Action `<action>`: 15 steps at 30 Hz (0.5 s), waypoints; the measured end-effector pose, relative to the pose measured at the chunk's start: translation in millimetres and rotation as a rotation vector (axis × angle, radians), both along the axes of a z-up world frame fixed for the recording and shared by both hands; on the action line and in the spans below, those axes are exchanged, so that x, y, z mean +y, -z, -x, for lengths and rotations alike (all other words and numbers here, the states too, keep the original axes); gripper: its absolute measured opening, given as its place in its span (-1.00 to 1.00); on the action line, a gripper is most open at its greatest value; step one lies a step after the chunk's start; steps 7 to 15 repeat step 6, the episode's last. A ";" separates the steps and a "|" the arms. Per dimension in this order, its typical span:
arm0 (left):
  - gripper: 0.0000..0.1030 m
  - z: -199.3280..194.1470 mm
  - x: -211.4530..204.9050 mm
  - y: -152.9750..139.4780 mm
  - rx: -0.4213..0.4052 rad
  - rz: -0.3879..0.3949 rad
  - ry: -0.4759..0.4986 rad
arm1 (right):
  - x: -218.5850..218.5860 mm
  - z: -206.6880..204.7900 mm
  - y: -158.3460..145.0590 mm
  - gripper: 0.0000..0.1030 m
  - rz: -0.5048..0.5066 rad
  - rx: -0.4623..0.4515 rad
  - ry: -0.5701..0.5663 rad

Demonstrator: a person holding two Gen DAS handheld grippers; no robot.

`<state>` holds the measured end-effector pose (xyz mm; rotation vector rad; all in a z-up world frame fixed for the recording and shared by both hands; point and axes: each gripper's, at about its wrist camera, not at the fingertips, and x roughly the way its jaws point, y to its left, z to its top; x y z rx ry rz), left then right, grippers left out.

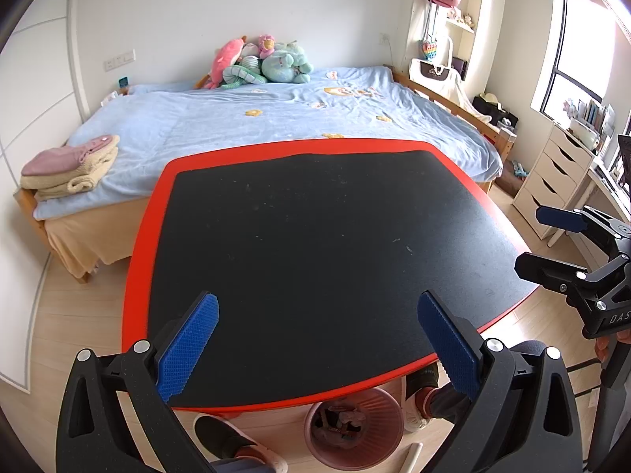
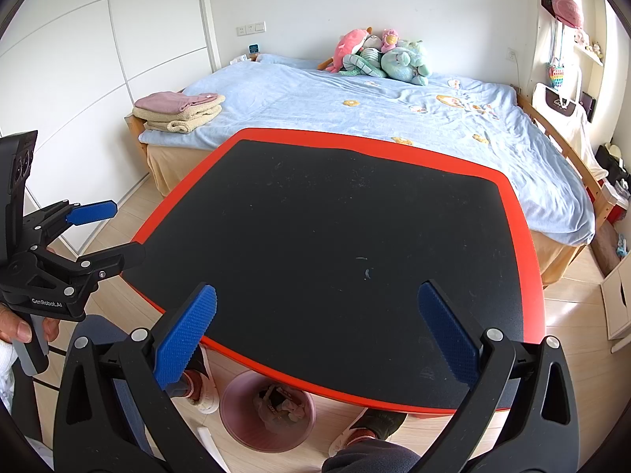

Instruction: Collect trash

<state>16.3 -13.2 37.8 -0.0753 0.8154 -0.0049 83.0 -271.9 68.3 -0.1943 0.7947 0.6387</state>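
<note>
A pink trash bin (image 1: 355, 427) with crumpled trash inside stands on the floor under the near edge of the red-rimmed black table (image 1: 315, 236); it also shows in the right wrist view (image 2: 268, 414). The table top (image 2: 335, 244) bears only small specks. My left gripper (image 1: 315, 339) is open and empty above the table's near edge; it also shows at the left of the right wrist view (image 2: 112, 232). My right gripper (image 2: 315, 335) is open and empty, and shows at the right of the left wrist view (image 1: 538, 240).
A bed (image 1: 276, 118) with a blue blanket, plush toys (image 1: 260, 63) and folded towels (image 1: 71, 167) lies behind the table. A white drawer unit (image 1: 552, 181) stands at right. The person's feet (image 1: 236, 441) are under the table beside the bin.
</note>
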 end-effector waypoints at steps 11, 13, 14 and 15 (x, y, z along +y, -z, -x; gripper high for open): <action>0.88 0.0 -2.0 4.2 0.008 -0.018 0.001 | 1.0 -1.4 0.4 0.95 0.000 0.003 0.001; 0.88 0.0 -2.0 4.2 0.008 -0.018 0.001 | 1.0 -1.4 0.4 0.95 0.000 0.003 0.001; 0.88 0.0 -2.0 4.2 0.008 -0.018 0.001 | 1.0 -1.4 0.4 0.95 0.000 0.003 0.001; 0.88 0.0 -2.0 4.2 0.008 -0.018 0.001 | 1.0 -1.4 0.4 0.95 0.000 0.003 0.001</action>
